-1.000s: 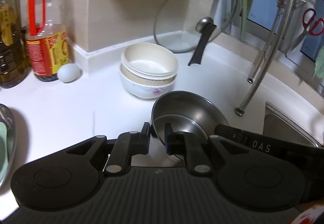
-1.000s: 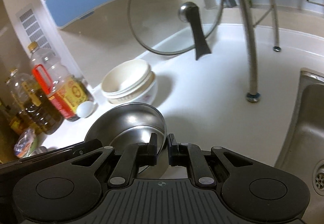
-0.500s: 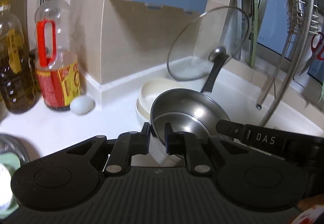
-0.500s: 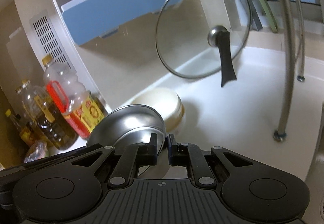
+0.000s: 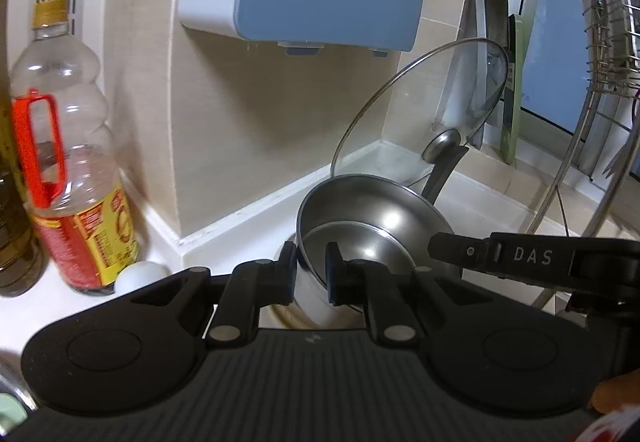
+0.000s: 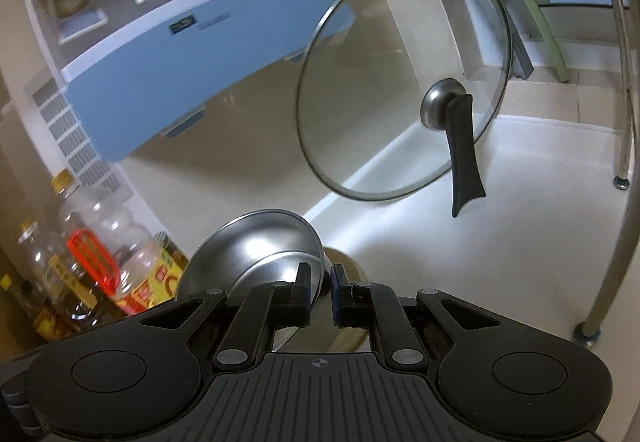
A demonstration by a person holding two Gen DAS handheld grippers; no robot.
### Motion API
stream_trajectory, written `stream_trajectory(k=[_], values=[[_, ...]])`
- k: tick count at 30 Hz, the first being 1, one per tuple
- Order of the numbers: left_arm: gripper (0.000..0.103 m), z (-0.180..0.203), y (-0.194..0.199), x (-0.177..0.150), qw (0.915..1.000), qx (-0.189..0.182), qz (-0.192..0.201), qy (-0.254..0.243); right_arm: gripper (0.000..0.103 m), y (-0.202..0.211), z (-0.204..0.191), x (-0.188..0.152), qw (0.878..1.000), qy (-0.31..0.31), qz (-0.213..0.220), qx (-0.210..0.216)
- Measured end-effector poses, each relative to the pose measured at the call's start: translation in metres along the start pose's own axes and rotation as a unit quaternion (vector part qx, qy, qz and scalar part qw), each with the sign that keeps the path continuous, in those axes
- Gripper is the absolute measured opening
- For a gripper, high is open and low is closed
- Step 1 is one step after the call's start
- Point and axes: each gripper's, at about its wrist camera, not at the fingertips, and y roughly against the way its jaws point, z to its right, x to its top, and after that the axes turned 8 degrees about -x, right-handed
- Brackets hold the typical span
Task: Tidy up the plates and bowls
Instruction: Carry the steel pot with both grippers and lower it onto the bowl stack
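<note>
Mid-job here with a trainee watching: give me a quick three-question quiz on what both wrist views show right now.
1. True or false: both grippers grip the steel bowl.
2. What leans against the wall behind it: A) a glass lid B) a chopping knife C) a kettle?
3. What small white thing lies by the oil bottle?

Key: 1 true: the left gripper and the right gripper each pinch its rim. 2 A. 3 an egg.

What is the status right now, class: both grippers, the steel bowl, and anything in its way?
Left gripper shut on steel bowl rim. Right gripper shut on the opposite rim. Bowl held over the cream bowls. Glass lid leaning just beyond.
</note>
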Motion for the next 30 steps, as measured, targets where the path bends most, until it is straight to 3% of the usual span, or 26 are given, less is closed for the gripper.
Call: stream_trajectory(k=[14, 30], values=[[0.013, -0.015, -0.037, -0.005, 0.9996, -0.007, -0.027, -0.002, 0.010, -0.038, 0.006, -0.002, 1.000, -0.009, -0.006, -0.016], [0.013, -0.021, -0.047, -0.014, 0.9990, -0.011, -0.042, -0.012, 0.010, -0.051, 0.009, -0.015, 0.999, -0.015, -0.026, -0.036]])
